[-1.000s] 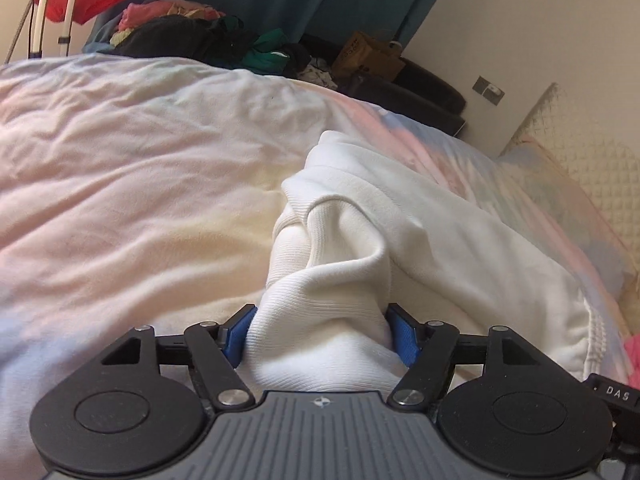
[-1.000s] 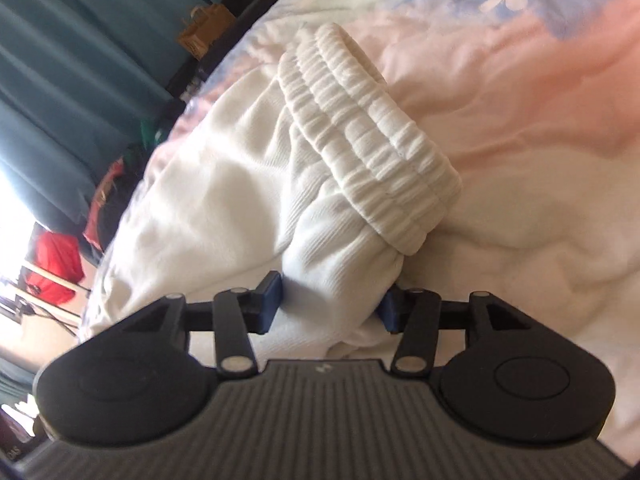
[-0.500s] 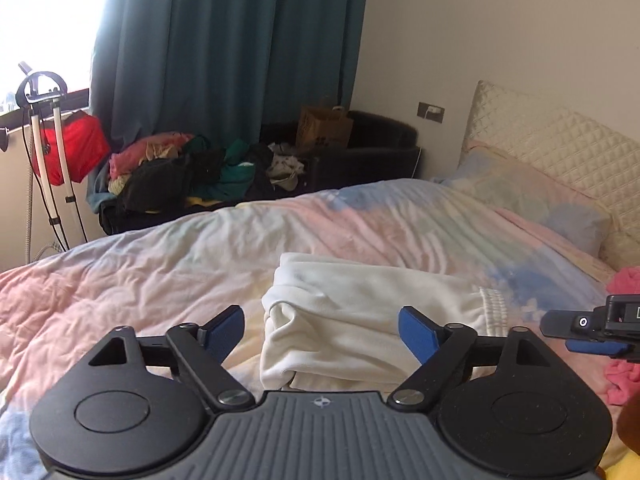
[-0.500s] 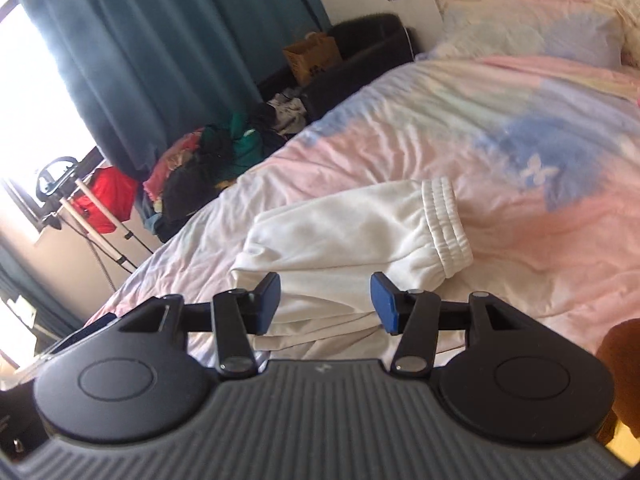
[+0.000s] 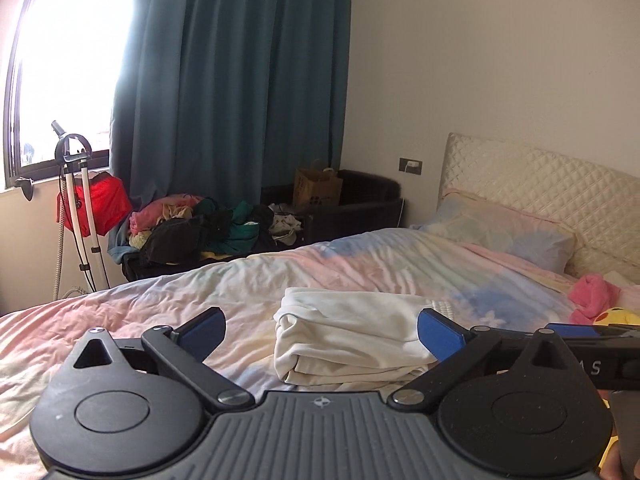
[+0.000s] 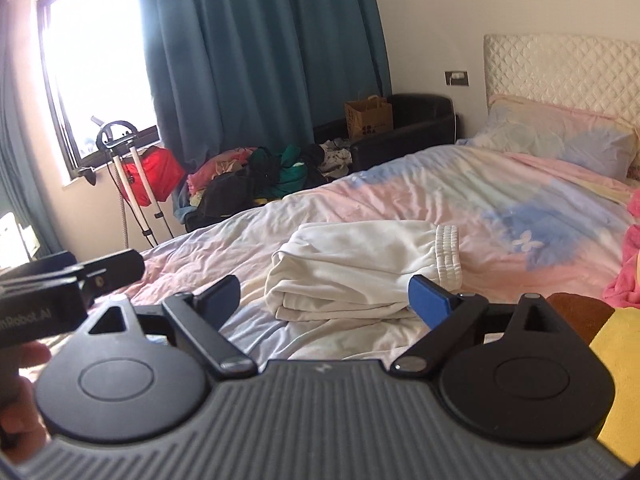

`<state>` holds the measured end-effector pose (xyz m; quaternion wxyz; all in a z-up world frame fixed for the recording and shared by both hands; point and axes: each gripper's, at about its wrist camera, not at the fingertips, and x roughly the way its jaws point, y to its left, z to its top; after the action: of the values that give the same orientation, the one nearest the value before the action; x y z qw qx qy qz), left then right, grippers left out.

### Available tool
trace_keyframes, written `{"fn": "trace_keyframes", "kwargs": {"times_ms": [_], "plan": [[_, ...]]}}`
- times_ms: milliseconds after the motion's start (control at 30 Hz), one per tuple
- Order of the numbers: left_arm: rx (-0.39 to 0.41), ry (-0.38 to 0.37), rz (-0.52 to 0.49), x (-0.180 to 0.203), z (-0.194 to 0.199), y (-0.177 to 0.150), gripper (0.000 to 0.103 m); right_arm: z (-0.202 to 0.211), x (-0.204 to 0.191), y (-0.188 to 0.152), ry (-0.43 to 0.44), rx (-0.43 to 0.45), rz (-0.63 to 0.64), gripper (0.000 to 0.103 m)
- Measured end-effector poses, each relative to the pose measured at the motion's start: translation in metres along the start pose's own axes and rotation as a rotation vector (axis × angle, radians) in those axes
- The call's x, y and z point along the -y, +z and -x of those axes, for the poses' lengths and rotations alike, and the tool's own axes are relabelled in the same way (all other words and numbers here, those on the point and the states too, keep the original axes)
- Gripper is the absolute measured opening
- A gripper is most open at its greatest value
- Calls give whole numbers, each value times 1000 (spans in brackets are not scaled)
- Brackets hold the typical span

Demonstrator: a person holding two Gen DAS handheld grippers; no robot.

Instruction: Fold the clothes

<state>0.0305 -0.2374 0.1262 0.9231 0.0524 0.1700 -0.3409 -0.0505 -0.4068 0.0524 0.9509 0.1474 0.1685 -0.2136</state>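
White folded trousers (image 5: 352, 336) lie on bed quilt (image 5: 160, 304), left gripper (image 5: 320, 330) and right gripper (image 6: 322, 296) both spread wide, empty, hovering clear; risk: careless regrasp snags top layer, undoing fold.

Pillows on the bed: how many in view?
1. A pastel pillow lies at the head of the bed, against the quilted headboard. The frame's right edge may hide more.
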Motion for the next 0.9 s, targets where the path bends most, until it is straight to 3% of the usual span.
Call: {"fn": "trace_keyframes", "kwargs": {"times_ms": [167, 333, 900], "plan": [[20, 18, 16, -2, 24, -25, 103, 25, -5, -32, -9, 88, 53, 92], [27, 59, 14, -9, 29, -52, 103, 24, 3, -57, -25, 140, 59, 92], [-6, 76, 49, -27, 21, -70, 103, 22, -15, -66, -63, 129, 99, 92]]}}
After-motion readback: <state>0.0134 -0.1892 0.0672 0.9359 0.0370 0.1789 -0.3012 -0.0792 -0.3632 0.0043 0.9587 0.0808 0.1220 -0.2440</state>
